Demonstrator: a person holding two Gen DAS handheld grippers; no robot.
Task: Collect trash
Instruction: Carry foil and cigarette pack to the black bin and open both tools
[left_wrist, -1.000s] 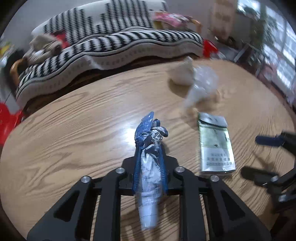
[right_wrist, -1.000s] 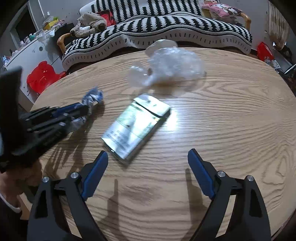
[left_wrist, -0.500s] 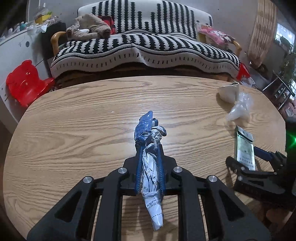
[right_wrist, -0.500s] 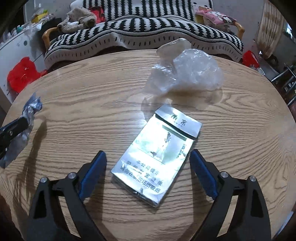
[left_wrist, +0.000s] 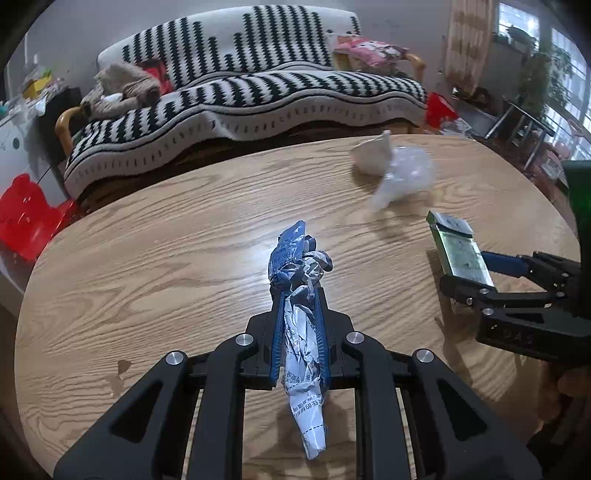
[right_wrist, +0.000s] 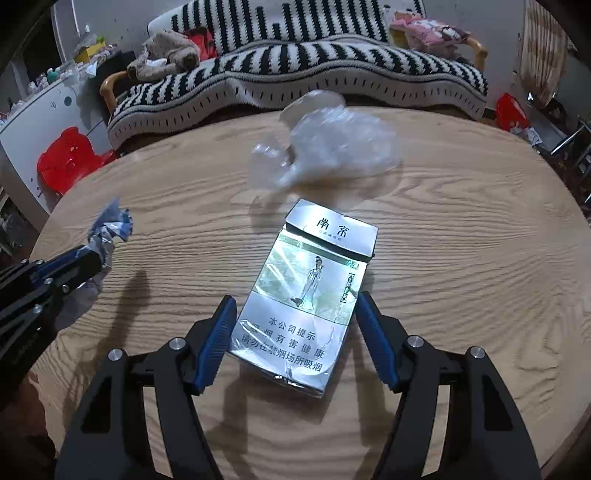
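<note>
left claw (left_wrist: 297, 325): clamped on a crumpled blue-and-white wrapper (left_wrist: 301, 295), held above the counter (left_wrist: 166, 266) | right claw (right_wrist: 295, 325): closing around the cigarette pack (right_wrist: 310, 288) lying flat on the counter, pads not yet pressing | clear plastic bag (right_wrist: 332, 147): on the counter beyond the pack

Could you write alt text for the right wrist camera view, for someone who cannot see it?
The right gripper is closing around a silver cigarette pack lying on a wooden table, its blue pads not yet pressing. Beyond lies a crumpled clear plastic bag; at left, the left gripper holds a crumpled blue wrapper.
</note>
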